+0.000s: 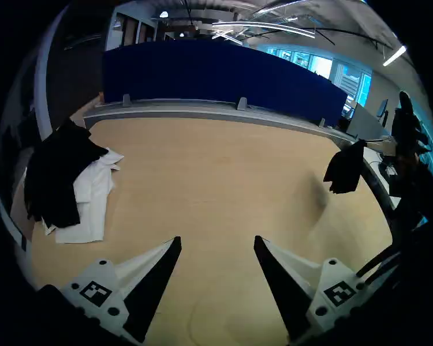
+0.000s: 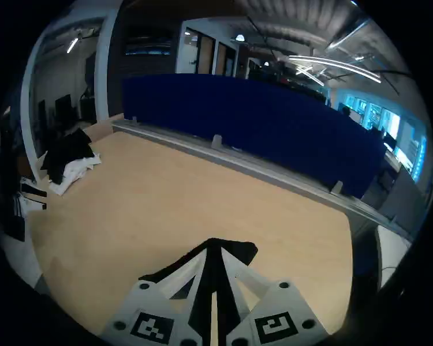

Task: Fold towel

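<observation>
Trouble lay in that single pinch: your right gripper (image 2: 216, 247) had its fingers closed on a bunch of the black towel (image 2: 242, 249), with cloth spilling out past the fingertips. In the left gripper view that black towel (image 1: 343, 167) seemed to hang crumpled, well ahead and to the right of your left gripper (image 1: 216, 239). Its fingers stood wide apart and held nothing above the table (image 1: 216, 173). With so little cloth pinched, the towel could have slipped free. Hanging near the table's right edge, it might then have dropped off. Laid down crumpled, it would have folded crooked. A pile of cloths (image 1: 72, 184) sat far left of the left fingers, where a stray reach could have snagged it.
</observation>
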A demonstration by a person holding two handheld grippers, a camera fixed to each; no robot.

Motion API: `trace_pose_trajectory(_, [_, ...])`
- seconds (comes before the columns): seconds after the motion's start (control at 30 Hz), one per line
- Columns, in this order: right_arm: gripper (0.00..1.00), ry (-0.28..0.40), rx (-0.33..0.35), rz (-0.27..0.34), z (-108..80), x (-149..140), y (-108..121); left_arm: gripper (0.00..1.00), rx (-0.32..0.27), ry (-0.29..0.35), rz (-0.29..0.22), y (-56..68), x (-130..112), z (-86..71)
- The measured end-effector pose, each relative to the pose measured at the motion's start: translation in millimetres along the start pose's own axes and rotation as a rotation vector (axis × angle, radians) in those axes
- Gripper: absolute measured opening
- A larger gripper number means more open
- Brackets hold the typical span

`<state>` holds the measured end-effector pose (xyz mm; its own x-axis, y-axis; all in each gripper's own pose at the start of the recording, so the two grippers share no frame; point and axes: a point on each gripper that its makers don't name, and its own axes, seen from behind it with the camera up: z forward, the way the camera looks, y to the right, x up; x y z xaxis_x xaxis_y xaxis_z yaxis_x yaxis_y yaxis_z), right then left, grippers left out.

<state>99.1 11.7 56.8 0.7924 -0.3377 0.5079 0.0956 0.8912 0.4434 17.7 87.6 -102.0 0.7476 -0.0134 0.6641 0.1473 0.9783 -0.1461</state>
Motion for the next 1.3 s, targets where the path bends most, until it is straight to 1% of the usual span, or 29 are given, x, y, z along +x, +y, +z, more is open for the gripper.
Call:
trace_pose_trajectory(0.17, [0.02, -0.013, -0.019, 0.017, -6.7, -15.8, 19.8, 0.94, -0.003, -0.007, 0.010, 8.1, 1.1, 3.8])
trace_pose_trajectory(0.4, [0.02, -0.022, -0.030, 0.049, -12.0, -34.1, 39.1, 0.93, -0.005, -0.012, 0.018, 18.1, 3.4, 9.4])
trace_pose_trajectory(0.67, [0.02, -0.036, -0.035, 0.067, -14.9, -51.1, 51.1, 0.94, -0.004, -0.016, 0.028, 25.7, 4.4, 12.1])
trace_pose_trajectory(0.93, [0.02, -0.051, -0.048, 0.074, -24.7, -70.3, 64.2, 0.94, -0.002, -0.017, 0.034, 30.9, 6.2, 11.9])
trace_pose_trajectory(1.13, [0.02, -0.079, -0.066, 0.094, -33.5, -96.1, 79.1, 0.94, -0.005, -0.019, 0.040, 35.7, 6.1, 12.8])
trace_pose_trajectory(1.3, [0.02, -0.119, -0.086, 0.116, -41.6, -126.3, 89.3, 0.94, -0.008, -0.022, 0.045, 39.2, 4.0, 14.0])
